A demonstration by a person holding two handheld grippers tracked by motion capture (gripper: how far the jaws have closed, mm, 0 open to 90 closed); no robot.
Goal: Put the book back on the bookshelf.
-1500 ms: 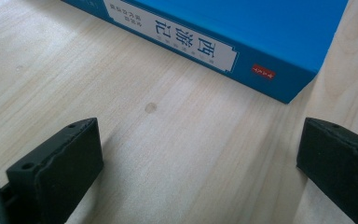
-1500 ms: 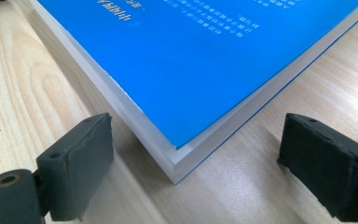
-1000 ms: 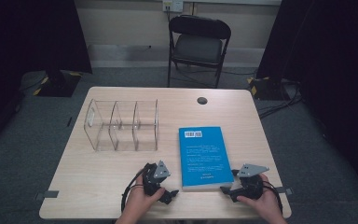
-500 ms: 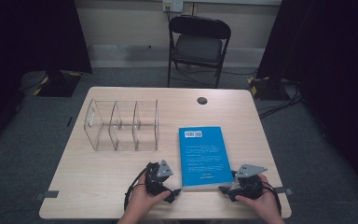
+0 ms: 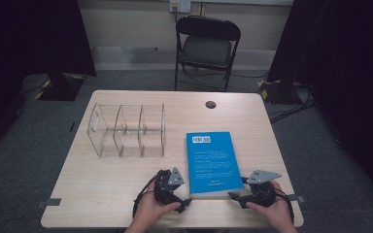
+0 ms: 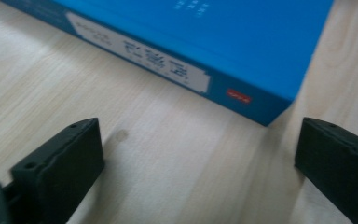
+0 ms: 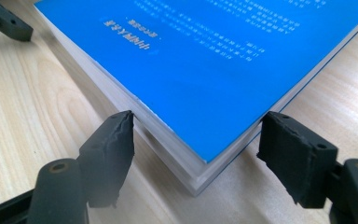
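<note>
A blue book (image 5: 212, 162) lies flat on the table (image 5: 102, 194), its barcode end away from me. My left gripper (image 5: 184, 193) rests by the book's near left corner. In the left gripper view the jaws stand wide apart (image 6: 198, 158) and have just been closing a little; the book's spine corner (image 6: 261, 105) lies just ahead of the tips, untouched. My right gripper (image 5: 238, 190) sits at the near right corner. In the right gripper view its jaws (image 7: 198, 135) straddle that corner of the book (image 7: 223, 60) and have just been closing, without a clear press.
A clear three-compartment organiser (image 5: 126, 131) stands at the left of the table. A small black disc (image 5: 210, 104) lies near the far edge, with a black folding chair (image 5: 208, 46) behind it. The table's front edge runs just under both hands.
The left gripper has edged right towards the book's corner. The right gripper has stayed where it was.
</note>
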